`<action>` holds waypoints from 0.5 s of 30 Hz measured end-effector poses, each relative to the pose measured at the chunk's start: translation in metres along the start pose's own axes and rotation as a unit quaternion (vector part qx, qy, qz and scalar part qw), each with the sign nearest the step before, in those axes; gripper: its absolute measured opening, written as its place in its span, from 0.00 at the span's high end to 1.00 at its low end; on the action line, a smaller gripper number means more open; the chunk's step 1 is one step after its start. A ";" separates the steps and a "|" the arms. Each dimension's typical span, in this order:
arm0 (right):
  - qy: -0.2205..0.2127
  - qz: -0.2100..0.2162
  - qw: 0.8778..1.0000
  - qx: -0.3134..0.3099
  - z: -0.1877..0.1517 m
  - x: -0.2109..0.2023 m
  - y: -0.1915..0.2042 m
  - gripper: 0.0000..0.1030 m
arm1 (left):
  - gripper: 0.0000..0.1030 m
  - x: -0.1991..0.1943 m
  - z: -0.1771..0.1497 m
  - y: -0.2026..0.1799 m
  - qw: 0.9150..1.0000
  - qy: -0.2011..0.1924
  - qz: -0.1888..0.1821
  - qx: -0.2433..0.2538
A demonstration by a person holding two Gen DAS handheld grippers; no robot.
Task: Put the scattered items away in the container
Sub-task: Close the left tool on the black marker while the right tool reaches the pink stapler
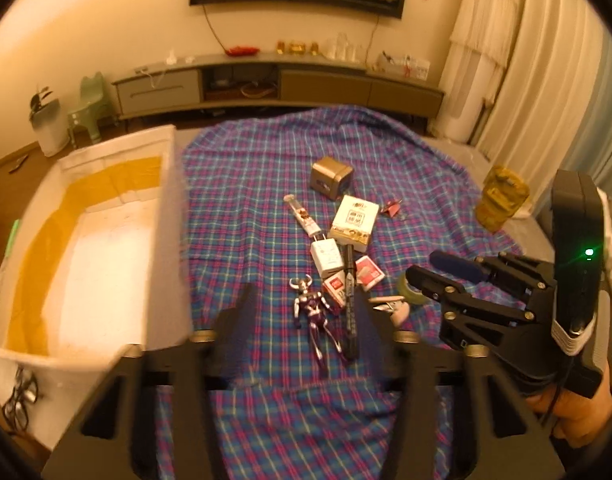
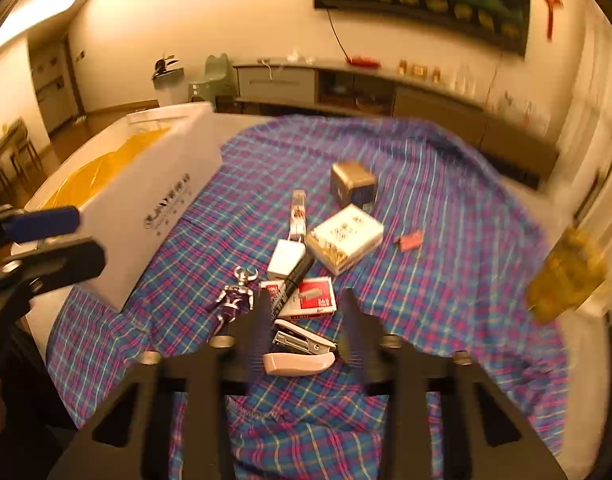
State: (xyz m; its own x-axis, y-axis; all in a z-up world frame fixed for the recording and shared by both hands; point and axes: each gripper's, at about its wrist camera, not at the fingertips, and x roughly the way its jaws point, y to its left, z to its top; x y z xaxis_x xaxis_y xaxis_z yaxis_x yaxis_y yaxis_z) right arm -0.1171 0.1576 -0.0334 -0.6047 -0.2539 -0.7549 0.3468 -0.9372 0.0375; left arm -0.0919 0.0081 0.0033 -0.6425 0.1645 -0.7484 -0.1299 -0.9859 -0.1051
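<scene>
A white box container (image 1: 106, 240) with a yellow liner stands at the left; it also shows in the right wrist view (image 2: 146, 200). Scattered items lie on the plaid cloth (image 1: 266, 184): a silver toy figure (image 1: 316, 312), a black marker (image 1: 350, 300), red staple boxes (image 2: 310, 296), a white charger (image 1: 326, 258), a white carton (image 2: 346, 236), a metal tin (image 1: 332, 176), a tube (image 1: 304, 216). My left gripper (image 1: 306, 312) is open above the figure and marker. My right gripper (image 2: 304, 328) is open, its fingers either side of a white stapler (image 2: 300, 350).
A tape roll (image 1: 412, 290) lies under the right gripper in the left wrist view. A small red clip (image 2: 411, 240) and a yellow packet (image 1: 502, 200) lie at the right of the cloth. A low cabinet (image 1: 274, 84) runs along the far wall.
</scene>
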 end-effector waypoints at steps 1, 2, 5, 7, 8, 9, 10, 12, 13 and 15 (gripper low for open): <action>0.009 0.005 1.000 0.005 0.002 0.007 -0.004 0.79 | 0.78 0.012 0.004 -0.001 1.000 0.007 -0.004 0.004; 0.011 0.008 1.000 0.006 0.003 0.012 -0.004 0.83 | 0.84 0.026 0.009 -0.001 1.000 0.014 -0.010 0.006; 0.017 0.014 1.000 0.012 0.008 0.022 -0.010 0.87 | 0.89 0.052 0.014 0.002 1.000 0.012 -0.021 0.013; 0.021 0.016 1.000 0.016 0.011 0.028 -0.011 0.87 | 0.90 0.066 0.010 0.001 1.000 0.008 -0.024 0.013; 0.023 0.014 1.000 0.014 0.011 0.031 -0.011 0.87 | 0.90 0.075 0.006 0.007 0.999 0.017 -0.030 0.004; 0.024 0.013 1.000 0.011 0.012 0.033 -0.010 0.87 | 0.90 0.079 0.003 0.012 0.999 0.024 -0.037 -0.004; 0.025 0.012 1.000 0.008 0.013 0.035 -0.009 0.87 | 0.90 0.082 0.001 0.014 0.999 0.026 -0.043 -0.006; 0.025 0.008 1.000 0.000 0.014 0.038 -0.005 0.87 | 0.90 0.087 -0.001 0.016 0.999 0.031 -0.033 -0.001; 0.025 0.005 1.000 -0.003 0.015 0.040 -0.003 0.87 | 0.90 0.088 -0.002 0.018 0.998 0.039 -0.045 -0.007; 0.025 0.004 1.000 -0.006 0.017 0.044 -0.001 0.87 | 0.90 0.084 -0.001 0.019 0.998 0.031 -0.053 -0.007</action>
State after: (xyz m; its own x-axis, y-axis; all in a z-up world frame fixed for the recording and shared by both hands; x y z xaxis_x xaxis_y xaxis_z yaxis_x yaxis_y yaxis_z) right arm -0.1559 0.1436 -0.0554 -0.5657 -0.2498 -0.7858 0.3606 -0.9320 0.0367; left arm -0.1480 0.0031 -0.0625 -0.5772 0.2652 -0.7724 -0.1838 -0.9637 -0.1935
